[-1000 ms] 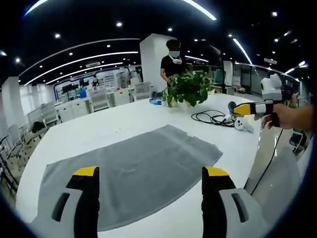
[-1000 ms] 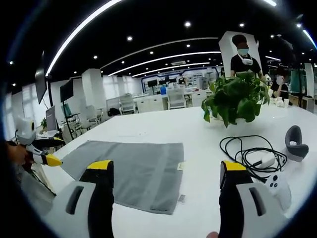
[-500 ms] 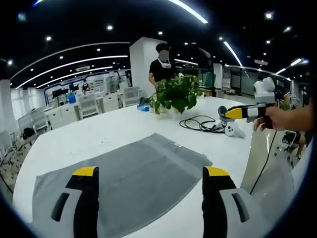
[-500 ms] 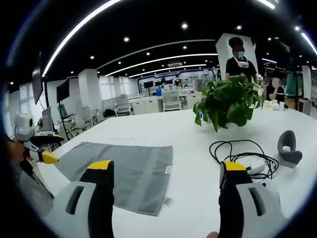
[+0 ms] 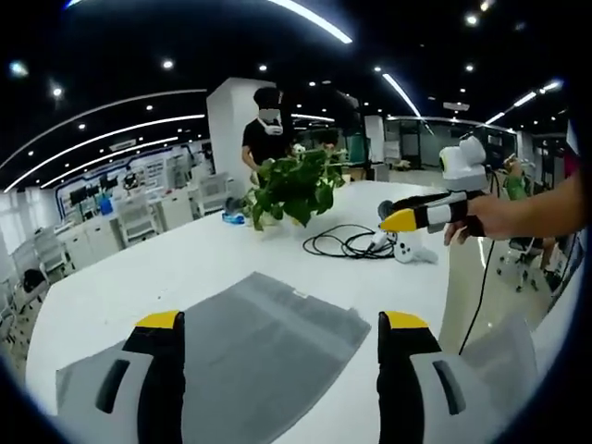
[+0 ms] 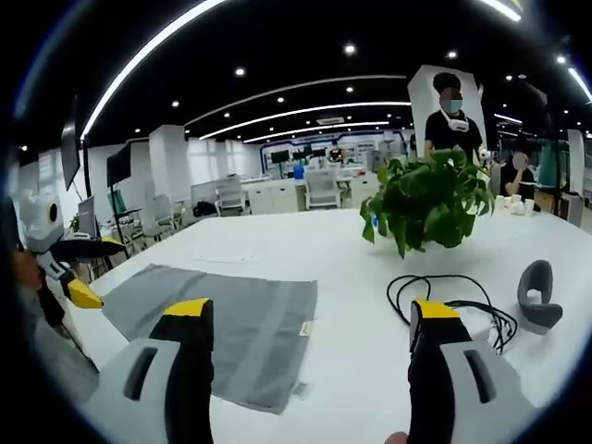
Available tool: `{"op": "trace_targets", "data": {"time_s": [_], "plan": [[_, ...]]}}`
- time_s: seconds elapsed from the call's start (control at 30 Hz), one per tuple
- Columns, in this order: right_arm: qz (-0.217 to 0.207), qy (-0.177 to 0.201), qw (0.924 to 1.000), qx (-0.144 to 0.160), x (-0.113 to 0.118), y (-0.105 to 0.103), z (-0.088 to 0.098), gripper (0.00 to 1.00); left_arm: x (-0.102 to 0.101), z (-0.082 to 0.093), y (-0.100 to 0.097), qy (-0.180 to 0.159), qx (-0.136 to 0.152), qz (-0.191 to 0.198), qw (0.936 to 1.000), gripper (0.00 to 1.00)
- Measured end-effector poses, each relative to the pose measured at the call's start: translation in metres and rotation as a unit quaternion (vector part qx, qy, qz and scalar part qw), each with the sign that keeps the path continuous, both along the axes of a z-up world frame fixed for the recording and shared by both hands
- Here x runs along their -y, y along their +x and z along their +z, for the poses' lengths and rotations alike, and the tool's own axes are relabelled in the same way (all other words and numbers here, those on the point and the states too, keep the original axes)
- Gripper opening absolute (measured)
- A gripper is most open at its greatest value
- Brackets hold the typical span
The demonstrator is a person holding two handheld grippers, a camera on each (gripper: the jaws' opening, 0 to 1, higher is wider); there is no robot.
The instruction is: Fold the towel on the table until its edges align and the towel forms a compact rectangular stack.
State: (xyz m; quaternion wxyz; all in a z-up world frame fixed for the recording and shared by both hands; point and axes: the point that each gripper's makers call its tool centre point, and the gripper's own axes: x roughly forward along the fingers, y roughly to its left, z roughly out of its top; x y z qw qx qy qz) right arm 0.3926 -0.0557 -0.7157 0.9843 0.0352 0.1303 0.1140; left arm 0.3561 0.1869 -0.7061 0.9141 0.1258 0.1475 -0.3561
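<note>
The white worktop (image 6: 277, 254) ran long and glossy through an open-plan office with a dark ceiling crossed by curved light strips and small round spotlights, white desks and chairs standing further back. One grey towel (image 6: 217, 310) lay spread flat on the worktop, unfolded, with a small label at its edge; in the left gripper view the same towel (image 5: 268, 347) reached between and beyond the two jaws. One potted green plant (image 6: 427, 199) stood on the worktop, seen also in the left gripper view (image 5: 291, 185), and one coil of black cable (image 6: 444, 296) lay near it with a white box-shaped item and a dark curved object (image 6: 538, 294) just beside. Two people stood beyond the plant in the right gripper view, one in a black shirt (image 6: 453, 129) and another at the far right edge. Both hand-held grippers were released and grasped nothing: the left hand-held gripper (image 5: 282, 324) held its yellow-tipped jaws wide apart above the towel, and the right hand-held gripper (image 6: 310, 310) held its jaws equally spread over the towel's edge and bare worktop. Each also appeared in the other's view, gripped by a hand (image 5: 481, 217), off the worktop's edge.
</note>
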Motion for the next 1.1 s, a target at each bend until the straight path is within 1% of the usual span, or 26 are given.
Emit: {"op": "trace_targets", "data": {"time_s": [0.1, 0.13, 0.17, 0.33, 0.43, 0.6, 0.7, 1.0, 1.1], "plan": [[0.001, -0.005, 1.0000, 0.003, 0.002, 0.010, 0.006, 0.87, 0.016, -0.005, -0.002, 0.014, -0.006, -0.025, 0.9996, 0.86], [0.001, -0.007, 1.0000, 0.004, 0.002, 0.011, 0.007, 0.87, 0.018, -0.005, -0.002, 0.016, -0.006, -0.028, 0.9995, 0.86], [0.002, -0.010, 0.9999, 0.006, 0.001, 0.016, 0.010, 0.86, 0.026, -0.007, -0.003, 0.021, -0.005, -0.039, 0.9990, 0.86], [0.009, -0.016, 0.9998, 0.004, -0.004, 0.028, 0.012, 0.85, 0.043, -0.011, -0.003, 0.032, -0.009, -0.061, 0.9976, 0.84], [0.014, -0.021, 0.9997, -0.001, -0.005, 0.035, 0.008, 0.85, 0.051, -0.013, -0.001, 0.037, -0.012, -0.068, 0.9970, 0.83], [0.024, -0.023, 0.9994, -0.013, -0.007, 0.049, 0.001, 0.82, 0.063, -0.019, 0.000, 0.037, -0.027, -0.081, 0.9956, 0.80], [0.017, -0.028, 0.9994, -0.011, -0.004, 0.057, -0.001, 0.83, 0.071, -0.023, 0.000, 0.043, -0.032, -0.091, 0.9944, 0.78], [0.018, -0.027, 0.9992, -0.021, -0.005, 0.085, -0.011, 0.81, 0.091, -0.042, -0.003, 0.056, -0.057, -0.116, 0.9901, 0.73], [0.025, -0.024, 0.9991, -0.023, -0.009, 0.091, -0.014, 0.80, 0.095, -0.049, -0.003, 0.074, -0.057, -0.128, 0.9874, 0.71]]}}
